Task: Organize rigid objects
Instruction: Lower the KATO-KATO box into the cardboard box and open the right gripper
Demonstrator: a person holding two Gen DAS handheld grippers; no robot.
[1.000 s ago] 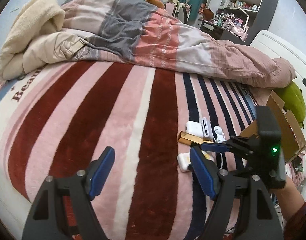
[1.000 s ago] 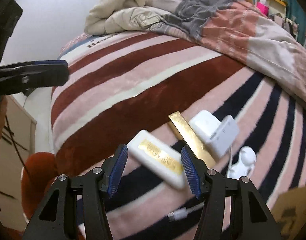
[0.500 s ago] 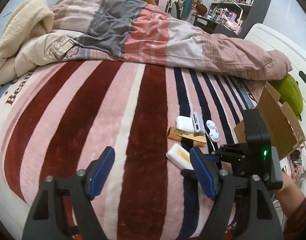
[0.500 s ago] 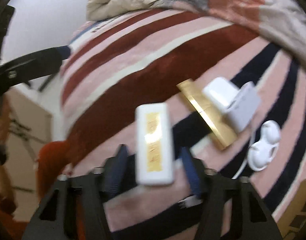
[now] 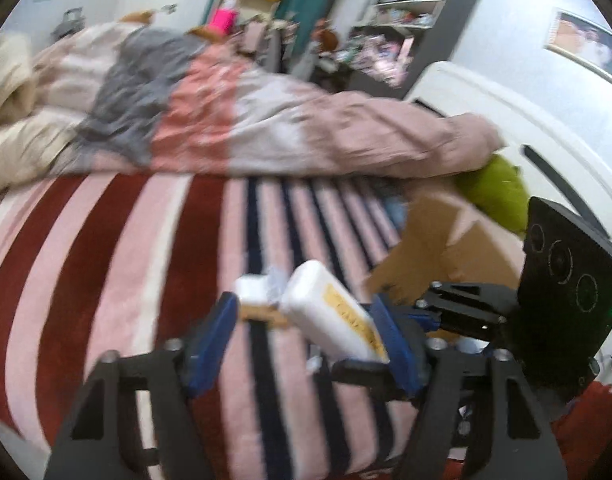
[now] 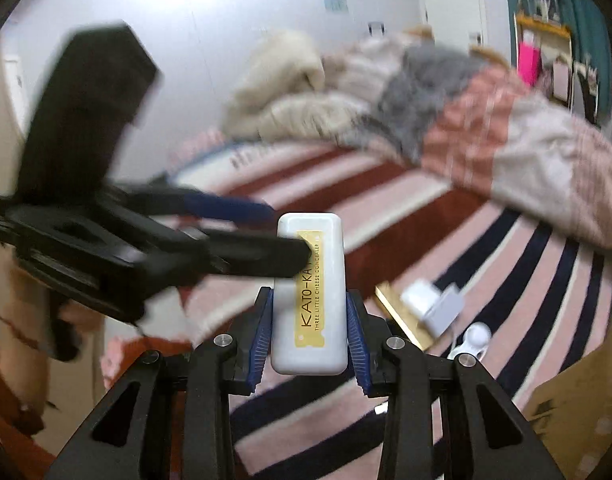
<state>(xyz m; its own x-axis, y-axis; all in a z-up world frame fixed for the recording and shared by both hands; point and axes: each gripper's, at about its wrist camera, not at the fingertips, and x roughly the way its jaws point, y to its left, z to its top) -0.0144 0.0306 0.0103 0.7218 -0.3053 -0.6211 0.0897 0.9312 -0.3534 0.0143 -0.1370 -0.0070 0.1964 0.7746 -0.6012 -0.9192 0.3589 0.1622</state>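
Observation:
My right gripper [image 6: 309, 302] is shut on the near end of a white box with a gold label [image 6: 308, 292], holding it up off the striped blanket [image 6: 386, 220]. In the left wrist view the same white box [image 5: 326, 312] lies slanted between the blue pads of my left gripper [image 5: 304, 306]. Those jaws are closing; the right pad is at the box and the left pad stands clear of it. On the blanket remain a gold box [image 6: 402, 316], a white adapter [image 6: 420, 296] and a small white round gadget [image 6: 476, 338].
An open cardboard box [image 5: 458, 248] stands on the bed's right side, with a green plush [image 5: 498, 196] behind it. A bunched duvet [image 5: 266, 128] covers the far half of the bed. Shelves and a white headboard lie beyond.
My right gripper has shut on the white box and lifted it off the blanket. My left gripper has risen and swung right to the box's far end, and its jaws have narrowed.

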